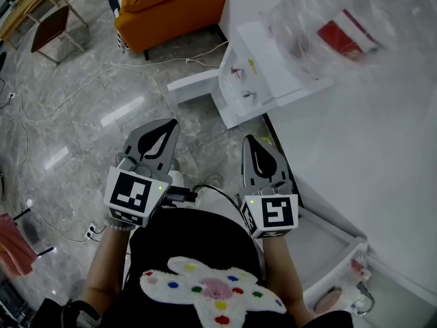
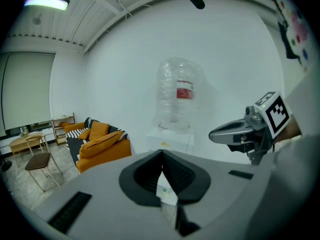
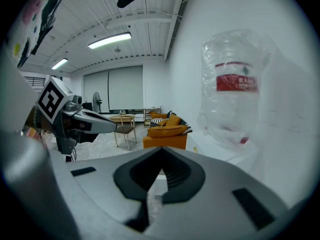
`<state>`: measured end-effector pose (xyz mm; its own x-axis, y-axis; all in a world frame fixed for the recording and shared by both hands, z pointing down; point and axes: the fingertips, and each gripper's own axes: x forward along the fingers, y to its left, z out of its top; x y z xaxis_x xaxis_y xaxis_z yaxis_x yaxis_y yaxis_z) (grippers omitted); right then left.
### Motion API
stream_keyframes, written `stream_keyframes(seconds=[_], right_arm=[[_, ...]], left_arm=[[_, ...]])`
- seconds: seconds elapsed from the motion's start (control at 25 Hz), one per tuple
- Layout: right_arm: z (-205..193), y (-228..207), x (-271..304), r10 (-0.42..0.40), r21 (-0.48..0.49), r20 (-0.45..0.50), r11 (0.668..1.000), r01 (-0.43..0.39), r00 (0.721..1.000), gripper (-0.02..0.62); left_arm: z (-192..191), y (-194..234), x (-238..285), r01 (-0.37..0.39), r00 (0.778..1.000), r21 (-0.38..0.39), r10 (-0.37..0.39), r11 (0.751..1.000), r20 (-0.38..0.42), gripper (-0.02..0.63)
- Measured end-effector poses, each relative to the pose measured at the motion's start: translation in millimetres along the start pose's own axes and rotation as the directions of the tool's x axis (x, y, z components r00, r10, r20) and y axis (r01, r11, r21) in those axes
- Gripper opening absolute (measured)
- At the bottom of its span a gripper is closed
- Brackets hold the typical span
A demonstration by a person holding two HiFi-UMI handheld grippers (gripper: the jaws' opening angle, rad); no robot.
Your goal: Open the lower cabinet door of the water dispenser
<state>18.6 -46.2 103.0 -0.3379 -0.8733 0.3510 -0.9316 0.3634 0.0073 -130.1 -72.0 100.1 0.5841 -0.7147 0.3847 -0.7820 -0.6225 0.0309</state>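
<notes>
The white water dispenser [image 1: 263,70] stands against the wall ahead of me, and a plastic-wrapped bottle [image 1: 334,29] with a red label sits on top of it. A white panel [image 1: 194,85] juts out to the left from its lower front, like a door standing open. My left gripper [image 1: 166,124] and right gripper [image 1: 250,141] hover side by side over the floor, short of the dispenser, both shut with nothing in them. In the left gripper view my left gripper [image 2: 162,154] faces the dispenser [image 2: 170,140] and bottle [image 2: 177,96]. The right gripper view has my right gripper [image 3: 161,152] below the bottle [image 3: 234,91].
An orange sofa [image 1: 171,9] sits behind the dispenser on the left, with a wooden chair [image 1: 49,27] further left. Cables [image 1: 61,104] and a power strip [image 1: 91,231] lie on the marble floor. A white wall [image 1: 369,156] runs along the right, with a low white tray [image 1: 339,248] at its foot.
</notes>
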Motion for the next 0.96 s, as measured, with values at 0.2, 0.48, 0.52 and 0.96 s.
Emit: stream_keyframes(seconds=[0.2, 0.48, 0.52, 0.96], right_arm=[[-0.5, 0.0, -1.5, -0.003, 0.001, 0.0, 1.0, 0.003, 1.0, 0.005], [-2.0, 2.9, -1.5, -0.003, 0.007, -0.004, 1.0, 0.003, 1.0, 0.005], [-2.8, 3.5, -1.6, -0.003, 0.007, -0.005, 1.0, 0.003, 1.0, 0.005], [-5.3, 8.6, -5.4, -0.005, 0.006, -0.009, 1.0, 0.005, 1.0, 0.005]], left_arm=[[0.7, -1.0, -0.6, 0.004, 1.0, 0.004, -0.004, 1.0, 0.002, 0.012], [0.0, 1.0, -1.7, 0.003, 1.0, 0.004, -0.003, 1.0, 0.002, 0.012], [-0.4, 1.2, -1.7, 0.003, 1.0, 0.004, -0.003, 1.0, 0.002, 0.012], [-1.2, 1.2, -5.4, 0.002, 1.0, 0.005, -0.002, 1.0, 0.007, 0.012]])
